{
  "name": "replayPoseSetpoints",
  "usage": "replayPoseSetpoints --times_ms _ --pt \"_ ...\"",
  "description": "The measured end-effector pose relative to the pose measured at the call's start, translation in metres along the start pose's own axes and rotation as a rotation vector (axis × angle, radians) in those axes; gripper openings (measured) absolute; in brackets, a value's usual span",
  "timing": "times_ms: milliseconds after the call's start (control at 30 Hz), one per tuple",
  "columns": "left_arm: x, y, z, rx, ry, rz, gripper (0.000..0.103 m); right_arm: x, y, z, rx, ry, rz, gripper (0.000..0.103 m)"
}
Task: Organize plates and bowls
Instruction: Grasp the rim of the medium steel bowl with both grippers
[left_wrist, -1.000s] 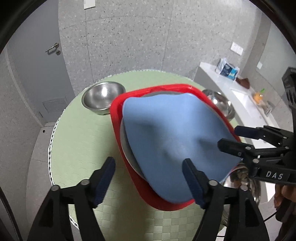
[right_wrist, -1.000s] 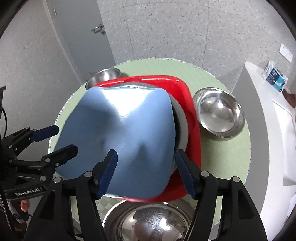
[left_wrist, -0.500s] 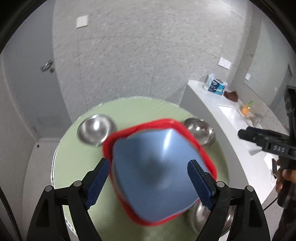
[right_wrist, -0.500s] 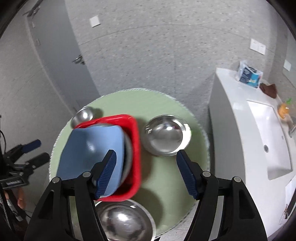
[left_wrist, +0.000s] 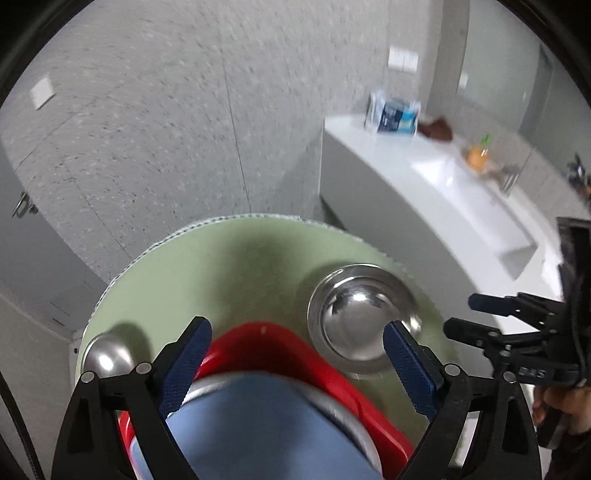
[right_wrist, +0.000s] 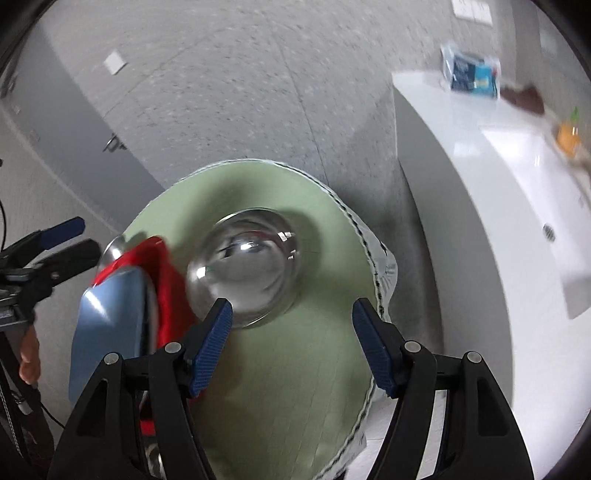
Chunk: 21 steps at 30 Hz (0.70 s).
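A blue plate (left_wrist: 258, 424) lies on a grey plate in a red tray (left_wrist: 273, 339) on a round green table (left_wrist: 240, 273). A steel bowl (left_wrist: 360, 317) stands right of the tray, and a smaller steel bowl (left_wrist: 107, 354) left of it. My left gripper (left_wrist: 295, 365) is open and empty above the tray. My right gripper (right_wrist: 291, 347) is open and empty above the table, just in front of the steel bowl (right_wrist: 243, 266). The tray (right_wrist: 162, 280) and blue plate (right_wrist: 107, 325) lie to its left. Each gripper shows in the other's view, the right one (left_wrist: 480, 317) and the left one (right_wrist: 62, 240).
A white counter with a sink (left_wrist: 480, 206) stands right of the table, with a blue packet (left_wrist: 395, 116) and an orange bottle (left_wrist: 478, 155) on it. A grey speckled wall (left_wrist: 166, 110) and a door with a handle (right_wrist: 114, 144) are behind.
Both grippers have pulled up and back from the blue plate and tilted upward and right. The right gripper now sits in front of the right steel bowl. The plate stays in the tray.
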<state>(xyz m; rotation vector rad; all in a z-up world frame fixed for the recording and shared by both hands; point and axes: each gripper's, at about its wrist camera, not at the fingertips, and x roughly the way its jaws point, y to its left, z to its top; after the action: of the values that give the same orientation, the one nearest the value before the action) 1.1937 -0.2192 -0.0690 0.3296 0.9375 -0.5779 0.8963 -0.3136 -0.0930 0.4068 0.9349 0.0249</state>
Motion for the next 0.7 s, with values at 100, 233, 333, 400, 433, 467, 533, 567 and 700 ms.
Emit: replayPoseSetpoints --times_ms 100,233,333,400,433,467,533,567,700 --pt "0.036 -0.01 0.023 0.031 0.065 0.016 0.092 0.018 -0.011 0.007 0.038 0.013 0.036 0.069" --pt "0.084 -0.02 0.046 0.079 0.161 0.04 0.086 0.045 -0.021 0.015 0.061 0.046 0.071 0.069" --pt "0.109 -0.024 0.057 0.11 0.208 0.051 0.08 0.063 -0.025 0.016 0.064 0.077 0.093 0.068" --pt "0.122 -0.022 0.063 0.117 0.227 0.058 0.071 0.072 -0.028 0.017 0.072 0.095 0.113 0.062" --pt "0.129 -0.022 0.064 0.121 0.241 0.059 0.068 0.075 -0.029 0.018 0.073 0.103 0.122 0.056" --pt "0.135 -0.022 0.066 0.126 0.249 0.057 0.061 0.08 -0.03 0.018 0.074 0.114 0.132 0.049" --pt "0.146 -0.024 0.069 0.134 0.266 0.051 0.051 0.086 -0.03 0.019 0.071 0.129 0.157 0.038" --pt "0.152 -0.025 0.07 0.134 0.273 0.048 0.044 0.088 -0.029 0.02 0.07 0.133 0.164 0.03" --pt "0.165 -0.031 0.073 0.135 0.293 -0.017 0.013 0.093 -0.021 0.022 0.049 0.141 0.175 0.02"
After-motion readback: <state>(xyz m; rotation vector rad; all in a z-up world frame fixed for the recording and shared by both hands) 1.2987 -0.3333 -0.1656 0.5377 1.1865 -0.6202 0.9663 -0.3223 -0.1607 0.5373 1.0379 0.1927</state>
